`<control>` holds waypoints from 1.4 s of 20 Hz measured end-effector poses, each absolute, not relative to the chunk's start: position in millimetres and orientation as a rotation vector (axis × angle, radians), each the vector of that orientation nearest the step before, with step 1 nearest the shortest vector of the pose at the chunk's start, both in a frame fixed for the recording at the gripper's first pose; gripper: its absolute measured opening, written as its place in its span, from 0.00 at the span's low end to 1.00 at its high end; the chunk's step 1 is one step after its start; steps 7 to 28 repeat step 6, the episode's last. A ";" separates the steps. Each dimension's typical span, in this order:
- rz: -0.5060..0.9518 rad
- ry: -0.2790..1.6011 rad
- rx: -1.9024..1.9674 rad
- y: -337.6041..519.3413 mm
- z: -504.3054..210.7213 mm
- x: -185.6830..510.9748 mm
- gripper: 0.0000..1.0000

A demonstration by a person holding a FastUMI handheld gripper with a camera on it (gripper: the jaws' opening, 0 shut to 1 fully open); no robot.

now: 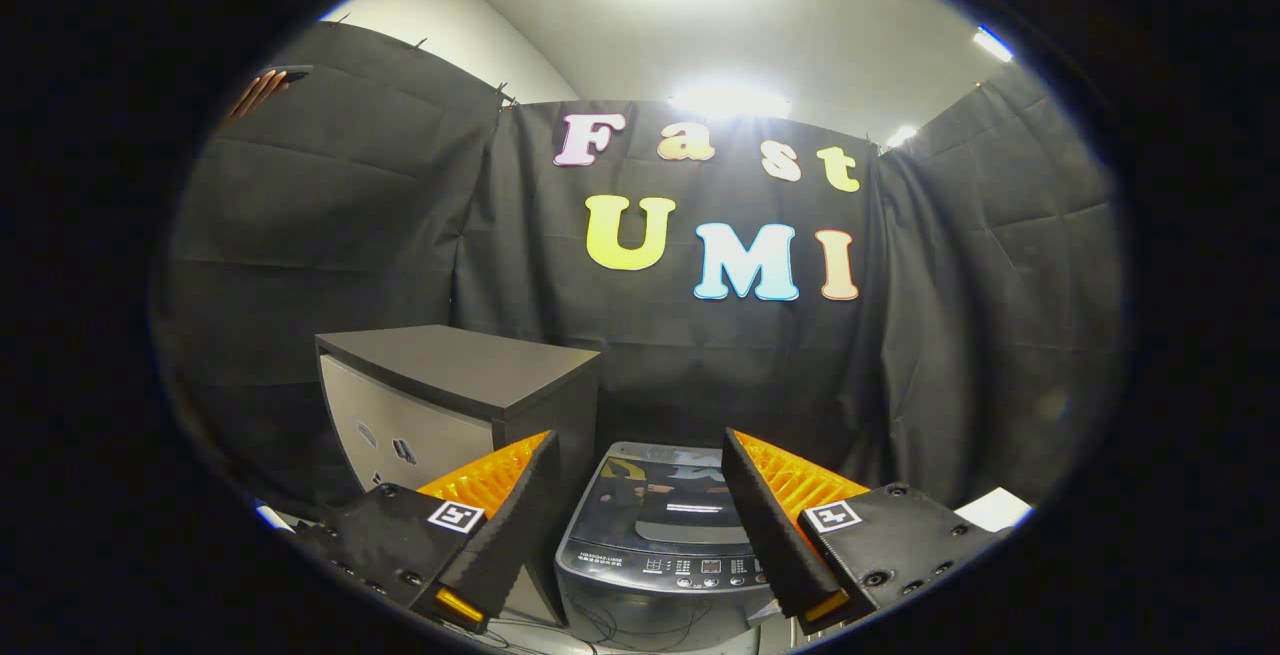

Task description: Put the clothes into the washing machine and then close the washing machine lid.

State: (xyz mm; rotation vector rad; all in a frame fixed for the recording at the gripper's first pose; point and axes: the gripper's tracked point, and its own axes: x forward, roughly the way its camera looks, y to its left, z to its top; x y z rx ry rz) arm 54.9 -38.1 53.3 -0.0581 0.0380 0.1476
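Black cloth (350, 215) hangs as the booth's wall behind everything. Against it, at 10 o'clock from the gripper (640, 525), stands a cabinet (450, 385) with a dark top and a pale front bearing 2 small dark marks. Just right of the cabinet, at 12 o'clock between and beyond the fingers, sits the washing machine (660, 535), its glossy lid (665, 500) down flat, so the tub's contents cannot be seen. A control panel (690, 567) lines its near edge; the print there is too small to read. The gripper's 2 fingers are spread wide, holding nothing.
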 end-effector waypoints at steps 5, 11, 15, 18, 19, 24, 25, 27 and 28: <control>0.153 0.039 -0.058 -34.5 50.1 55.8 1.00; 0.153 0.037 -0.059 -34.6 50.7 55.5 1.00; 0.153 0.037 -0.059 -34.6 50.7 55.5 1.00; 0.153 0.037 -0.059 -34.6 50.7 55.5 1.00; 0.153 0.037 -0.059 -34.6 50.7 55.5 1.00; 0.153 0.037 -0.059 -34.6 50.7 55.5 1.00; 0.153 0.037 -0.059 -34.6 50.7 55.5 1.00; 0.153 0.037 -0.059 -34.6 50.7 55.5 1.00; 0.153 0.037 -0.059 -34.6 50.7 55.5 1.00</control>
